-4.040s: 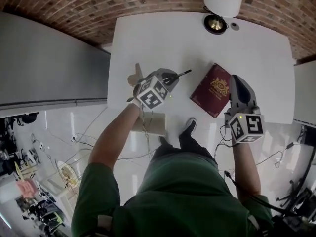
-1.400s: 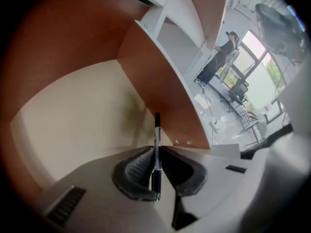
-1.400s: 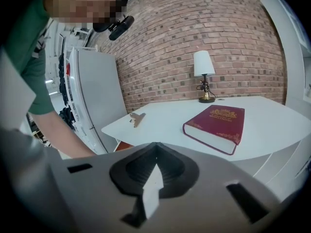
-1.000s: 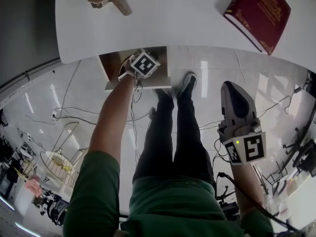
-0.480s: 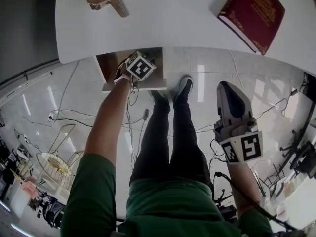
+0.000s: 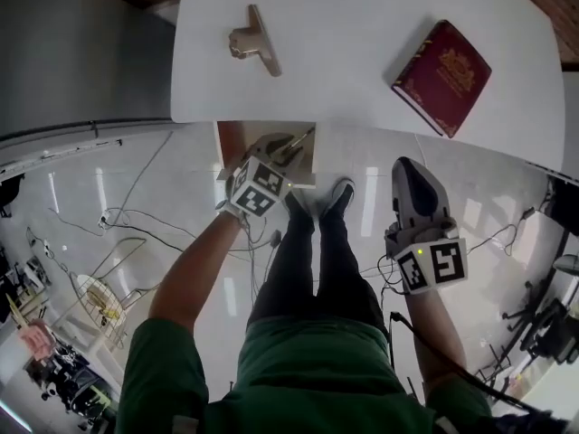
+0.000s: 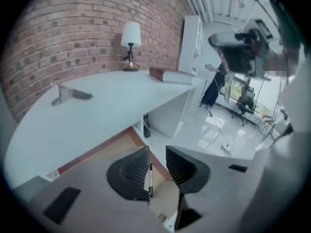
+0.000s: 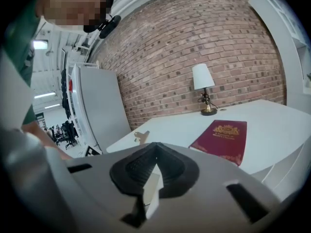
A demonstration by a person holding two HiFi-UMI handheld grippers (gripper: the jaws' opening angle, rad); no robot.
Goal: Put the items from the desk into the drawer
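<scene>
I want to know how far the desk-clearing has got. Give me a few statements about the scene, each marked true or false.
1. The book lies on the desk. True.
2. The clip is in the drawer. False: it lies on the desk.
3. The left gripper grips the pen. False: its jaws have just been opening and stand apart, and the pen lies in the drawer below them.
4. The right gripper is shut and empty. True.
5. The lamp stands on the floor. False: it stands on the desk by the brick wall.
</scene>
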